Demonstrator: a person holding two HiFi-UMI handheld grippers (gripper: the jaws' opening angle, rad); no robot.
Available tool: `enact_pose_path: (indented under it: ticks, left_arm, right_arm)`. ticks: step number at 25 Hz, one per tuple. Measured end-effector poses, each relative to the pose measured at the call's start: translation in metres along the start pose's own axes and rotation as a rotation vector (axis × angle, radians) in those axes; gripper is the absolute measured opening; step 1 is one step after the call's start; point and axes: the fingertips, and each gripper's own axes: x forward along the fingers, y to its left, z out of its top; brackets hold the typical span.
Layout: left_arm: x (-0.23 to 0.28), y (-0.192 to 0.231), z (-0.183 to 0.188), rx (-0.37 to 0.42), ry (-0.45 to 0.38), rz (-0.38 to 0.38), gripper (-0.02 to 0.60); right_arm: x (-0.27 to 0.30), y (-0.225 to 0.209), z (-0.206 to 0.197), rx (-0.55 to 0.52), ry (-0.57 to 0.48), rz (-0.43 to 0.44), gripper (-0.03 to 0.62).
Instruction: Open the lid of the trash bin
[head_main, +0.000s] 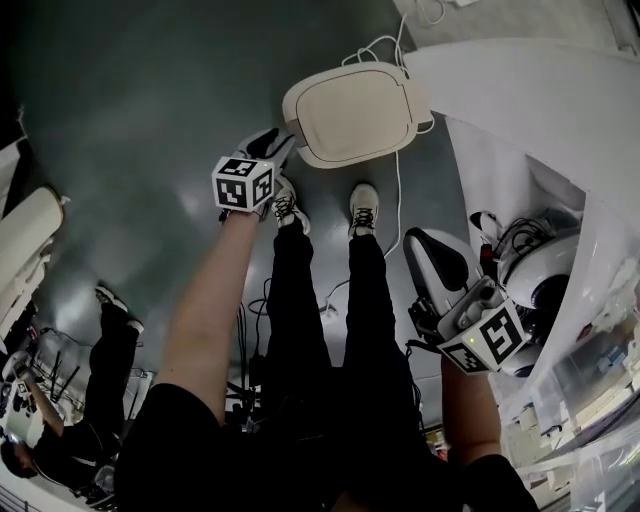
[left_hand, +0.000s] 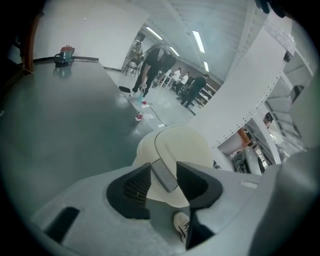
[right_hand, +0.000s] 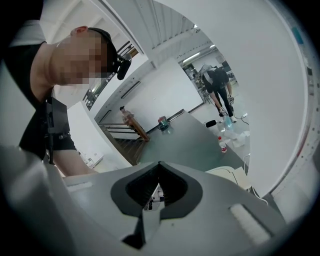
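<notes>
The trash bin's cream lid (head_main: 355, 112) lies closed on the floor (head_main: 150, 120) just ahead of the person's shoes (head_main: 363, 208). I'd worry the left tool (head_main: 278, 145), jaws apart, slips off the small grey tab (left_hand: 165, 177) or shoves the bin away. That tab sits between its jaws, while the right tool (right_hand: 158, 167) hangs well off, jaws together.

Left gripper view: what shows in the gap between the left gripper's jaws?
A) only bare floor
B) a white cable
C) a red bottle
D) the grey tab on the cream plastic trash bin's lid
D: the left gripper has its jaws apart, and the grey tab on the cream plastic trash bin's lid shows between them.
</notes>
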Motion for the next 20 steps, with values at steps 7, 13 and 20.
enact_pose_path:
  ticks: [7,13,20]
  left_arm:
    - [0.022,0.017,-0.021,-0.039,0.062,0.031,0.159]
    - [0.026,0.021,-0.025,-0.011,0.082,0.030,0.153]
    - [0.028,0.016,-0.028,0.005,0.084,-0.009,0.090]
  right_arm:
    - [0.003,-0.006,-0.016,0.024,0.021,0.011,0.008]
    - [0.003,-0.009,-0.019,0.032,0.023,0.011,0.008]
    - [0.007,-0.006,-0.024,0.031,0.026,0.022,0.008]
